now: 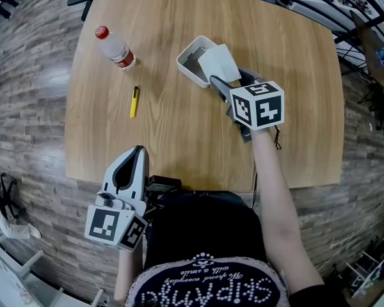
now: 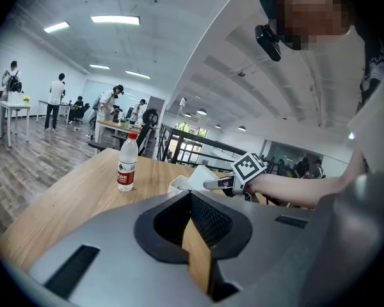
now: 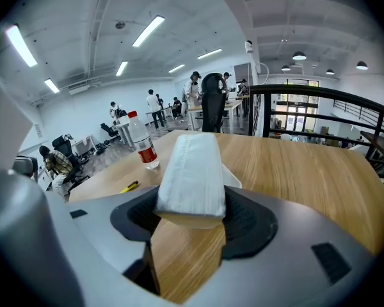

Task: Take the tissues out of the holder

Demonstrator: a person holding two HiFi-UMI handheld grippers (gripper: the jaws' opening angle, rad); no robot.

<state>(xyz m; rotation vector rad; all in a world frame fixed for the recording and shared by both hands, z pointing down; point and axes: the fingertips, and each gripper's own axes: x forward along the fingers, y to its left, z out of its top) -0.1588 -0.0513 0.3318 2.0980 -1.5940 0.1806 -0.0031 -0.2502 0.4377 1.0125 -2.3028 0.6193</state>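
My right tongs (image 1: 219, 82) are closed on the tissue pack (image 1: 219, 62), the jaws pressing its near end from both sides. In the right gripper view the white pack (image 3: 191, 171) rises out from between the dark pads, and only a little of the holder (image 3: 233, 179) shows behind it. From the head view the white holder (image 1: 191, 61) sits on the table (image 1: 179, 139) at about 12 o'clock from the table's middle. The pack lies tilted over the holder's 3 o'clock side, and I cannot tell whether it touches the rim.

My left tongs (image 1: 139, 151) hang at 7 o'clock, just off the near table edge, with the jaws brought together and nothing between them. The left gripper view shows the pads (image 2: 208, 219) meeting at the tips.

A water bottle (image 1: 115, 47) lies at 10 o'clock, well apart from the holder. A yellow pen (image 1: 134, 101) rests at 9 o'clock, near the bottle.
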